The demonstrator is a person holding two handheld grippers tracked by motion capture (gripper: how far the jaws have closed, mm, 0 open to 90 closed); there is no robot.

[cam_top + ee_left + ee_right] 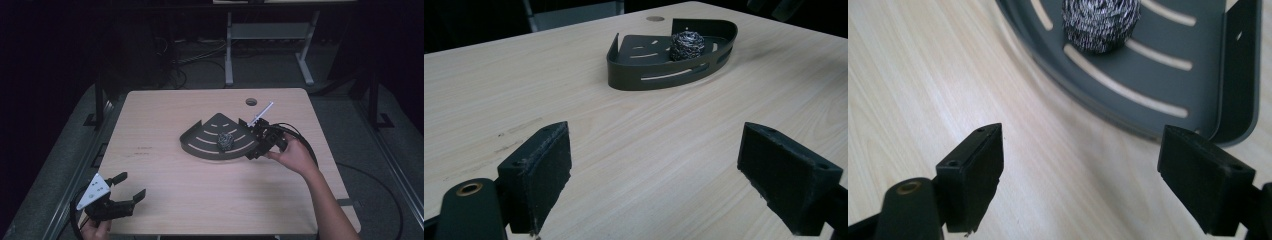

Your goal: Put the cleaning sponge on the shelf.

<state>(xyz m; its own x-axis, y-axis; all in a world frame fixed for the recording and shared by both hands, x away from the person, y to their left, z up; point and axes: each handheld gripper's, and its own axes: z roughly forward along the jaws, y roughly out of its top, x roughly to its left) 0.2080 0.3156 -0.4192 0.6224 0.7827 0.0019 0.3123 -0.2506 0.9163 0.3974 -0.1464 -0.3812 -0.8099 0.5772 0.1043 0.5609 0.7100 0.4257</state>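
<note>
A dark grey quarter-round slotted tray [200,142] [659,80] [1168,75] lies at the middle of the wooden table. A steel wool scourer [226,141] [687,45] [1101,22] rests inside it. My right gripper [256,146] [1080,175] is open just off the tray's right end, jaws wide apart over bare wood beside the curved rim, nothing between them. My left gripper [131,186] [656,175] is open near the table's front left corner, well away from the tray, with nothing between its jaws.
The table [165,200] has a round cable hole [251,102] at the back. A white rod [261,115] sticks up from the right gripper. Cables trail from both grippers. Dark floor and a frame's legs [229,55] lie beyond the far edge.
</note>
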